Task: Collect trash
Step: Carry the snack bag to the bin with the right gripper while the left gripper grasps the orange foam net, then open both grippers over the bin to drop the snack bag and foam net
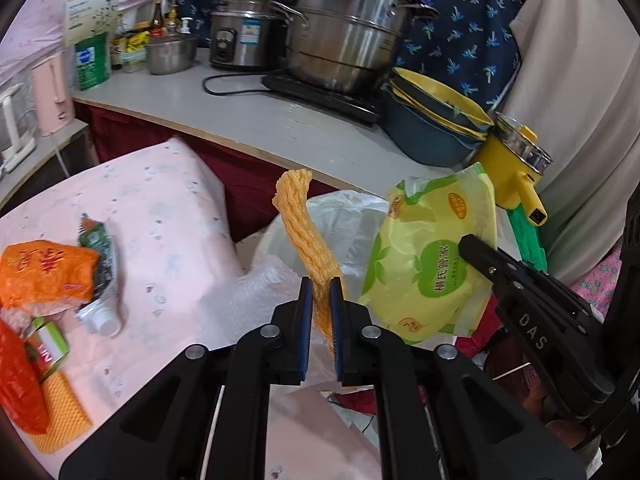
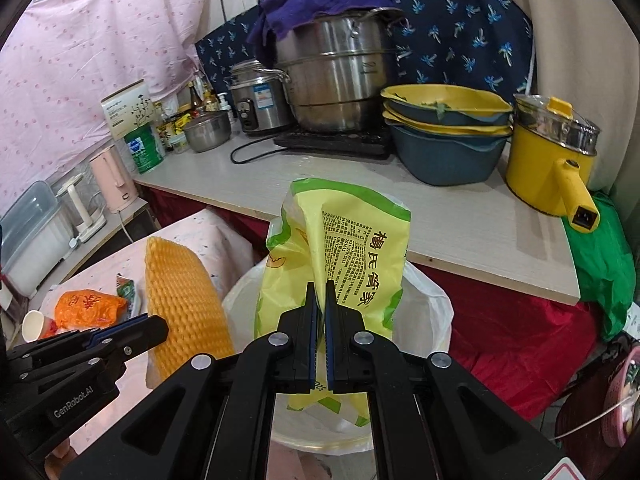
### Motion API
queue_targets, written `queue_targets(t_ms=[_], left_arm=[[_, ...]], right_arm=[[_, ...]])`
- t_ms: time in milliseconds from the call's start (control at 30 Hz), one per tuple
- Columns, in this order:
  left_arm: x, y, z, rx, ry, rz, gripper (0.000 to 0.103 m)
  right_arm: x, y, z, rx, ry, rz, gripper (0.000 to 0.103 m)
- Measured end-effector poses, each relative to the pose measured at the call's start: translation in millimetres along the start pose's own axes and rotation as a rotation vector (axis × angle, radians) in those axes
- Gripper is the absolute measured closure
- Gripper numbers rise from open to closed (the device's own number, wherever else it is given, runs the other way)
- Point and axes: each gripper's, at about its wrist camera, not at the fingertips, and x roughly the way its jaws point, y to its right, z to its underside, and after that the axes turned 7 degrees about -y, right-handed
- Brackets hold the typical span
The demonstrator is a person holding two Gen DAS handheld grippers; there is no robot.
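Observation:
My left gripper is shut on an orange foam net sleeve, which sticks up above a white bin lined with a clear bag. In the right wrist view the same foam net hangs at the left, beside the left gripper. My right gripper is shut on a yellow-green snack bag, held over the white lined bin. The left wrist view shows that bag with the right gripper on its right edge.
On the pink tablecloth lie an orange wrapper, a green tube, a small green box and another foam net. A counter behind holds pots, stacked basins and a yellow cooker.

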Motion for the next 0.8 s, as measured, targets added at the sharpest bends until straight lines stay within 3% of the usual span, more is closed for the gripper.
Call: queue_targets(t_ms=[300, 600, 800], left_arm=[[33.2, 9.1, -8.0, 0.021, -0.048, 0.006, 0.094], [38.0, -8.7, 5.8, -0.017, -0.079, -0.032, 0.094], [22.3, -11.7, 5.9, -0.027, -0.043, -0.025, 0.094]], right_arm=[[19.3, 11.0, 3.5, 0.019, -0.031, 0.015, 0.1], [27.3, 11.9, 7.5, 0.019, -0.049, 0.01, 0.1], [33.3, 8.5, 10.6, 0.016, -0.063, 0.008, 0.1]])
